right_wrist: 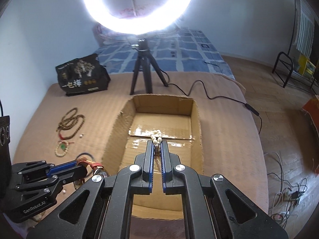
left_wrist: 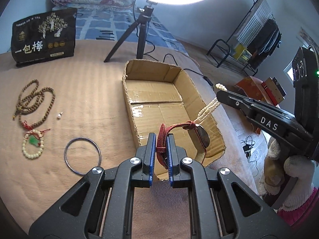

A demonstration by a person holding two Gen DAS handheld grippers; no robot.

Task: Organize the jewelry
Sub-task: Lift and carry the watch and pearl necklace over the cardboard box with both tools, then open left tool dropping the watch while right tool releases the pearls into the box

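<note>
My left gripper (left_wrist: 161, 139) is shut on the red woven strap of a watch (left_wrist: 201, 137), held over the near corner of an open cardboard box (left_wrist: 127, 103). My right gripper (right_wrist: 157, 146) is shut on a pearl necklace (right_wrist: 156, 135) above the box (right_wrist: 196, 119). In the left wrist view the pearl strands (left_wrist: 209, 107) hang from the right gripper (left_wrist: 219, 94) and touch the watch strap. The left gripper also shows in the right wrist view (right_wrist: 79, 165). On the bed lie brown prayer beads (left_wrist: 31, 101), a cream bead bracelet (left_wrist: 32, 145), a thin bangle (left_wrist: 82, 155) and a loose pearl (left_wrist: 59, 116).
A black tripod (left_wrist: 139, 29) with a ring light (right_wrist: 139, 6) stands behind the box, its cable (right_wrist: 209, 93) trailing right. A black snack bag (left_wrist: 43, 35) stands at the back left. The bed's edge drops to the floor on the right, where cables (right_wrist: 289, 191) lie.
</note>
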